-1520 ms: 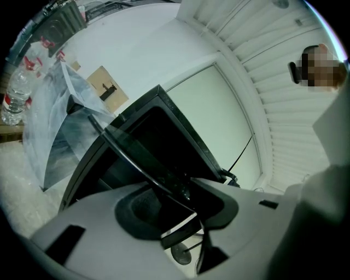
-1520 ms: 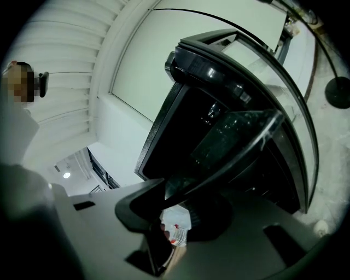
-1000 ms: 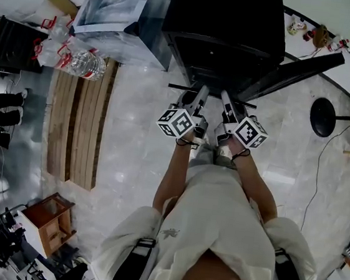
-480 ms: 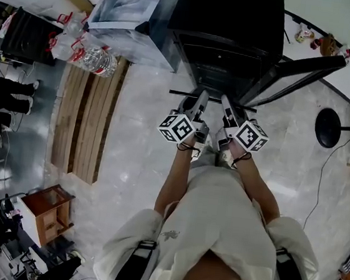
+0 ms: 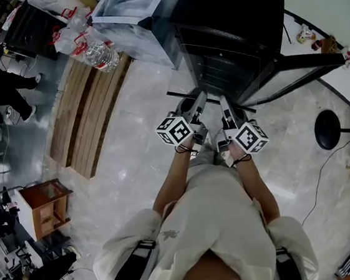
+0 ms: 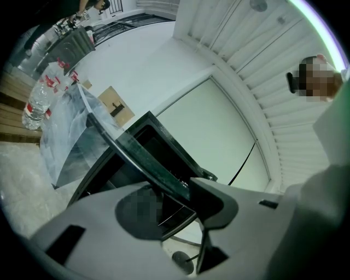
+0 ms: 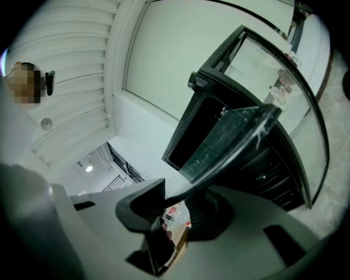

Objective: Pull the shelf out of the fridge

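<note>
Fridge (image 5: 232, 23) of black colour stands with its door (image 5: 296, 68) swung open, and the glass shelf (image 5: 212, 87) is drawn partly out of the fridge's front, its dark front edge nearest to the grippers. On this edge the left gripper (image 5: 198, 100) and the right gripper (image 5: 225, 104) are both closed tight, side by side near its middle. I judge that a good pull is straight and level, both hands at equal speed, so that the glass does not tilt or jam.
</note>
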Action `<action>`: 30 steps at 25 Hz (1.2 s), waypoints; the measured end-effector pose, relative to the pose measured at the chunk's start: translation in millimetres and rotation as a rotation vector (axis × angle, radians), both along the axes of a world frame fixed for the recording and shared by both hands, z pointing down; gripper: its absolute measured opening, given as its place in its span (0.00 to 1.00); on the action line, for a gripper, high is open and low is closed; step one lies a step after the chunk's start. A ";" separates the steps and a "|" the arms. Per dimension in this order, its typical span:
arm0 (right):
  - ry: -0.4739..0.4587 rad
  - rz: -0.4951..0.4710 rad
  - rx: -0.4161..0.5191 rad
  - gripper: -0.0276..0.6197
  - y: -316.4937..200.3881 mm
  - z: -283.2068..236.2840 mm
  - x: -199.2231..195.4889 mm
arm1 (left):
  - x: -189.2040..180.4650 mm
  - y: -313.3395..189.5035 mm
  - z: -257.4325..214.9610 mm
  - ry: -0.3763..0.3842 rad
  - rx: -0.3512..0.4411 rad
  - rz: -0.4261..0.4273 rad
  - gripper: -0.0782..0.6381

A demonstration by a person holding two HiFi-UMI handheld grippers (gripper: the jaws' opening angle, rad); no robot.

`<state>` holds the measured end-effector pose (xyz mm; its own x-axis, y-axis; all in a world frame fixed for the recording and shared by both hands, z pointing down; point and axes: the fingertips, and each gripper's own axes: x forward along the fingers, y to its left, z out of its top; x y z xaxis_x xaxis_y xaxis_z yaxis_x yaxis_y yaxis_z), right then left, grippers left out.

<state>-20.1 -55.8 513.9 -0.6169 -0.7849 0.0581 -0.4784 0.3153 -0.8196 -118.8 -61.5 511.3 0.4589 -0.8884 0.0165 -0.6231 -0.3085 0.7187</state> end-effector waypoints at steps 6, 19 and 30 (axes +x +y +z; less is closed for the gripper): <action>-0.005 -0.016 0.029 0.21 18.9 -14.2 8.1 | 8.4 19.2 -14.5 -0.009 0.023 -0.005 0.33; -0.035 -0.022 0.057 0.20 42.1 -25.2 13.9 | 13.5 43.0 -27.1 -0.018 0.049 -0.013 0.32; -0.053 -0.044 0.068 0.20 55.7 -32.6 7.5 | 6.8 59.2 -34.7 -0.025 0.055 -0.035 0.32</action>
<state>-12.6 -0.1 481.3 -0.6517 -0.7580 -0.0277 -0.4194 0.3905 -0.8195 -112.0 -2.2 476.6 0.4271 -0.9039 -0.0216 -0.6519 -0.3244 0.6854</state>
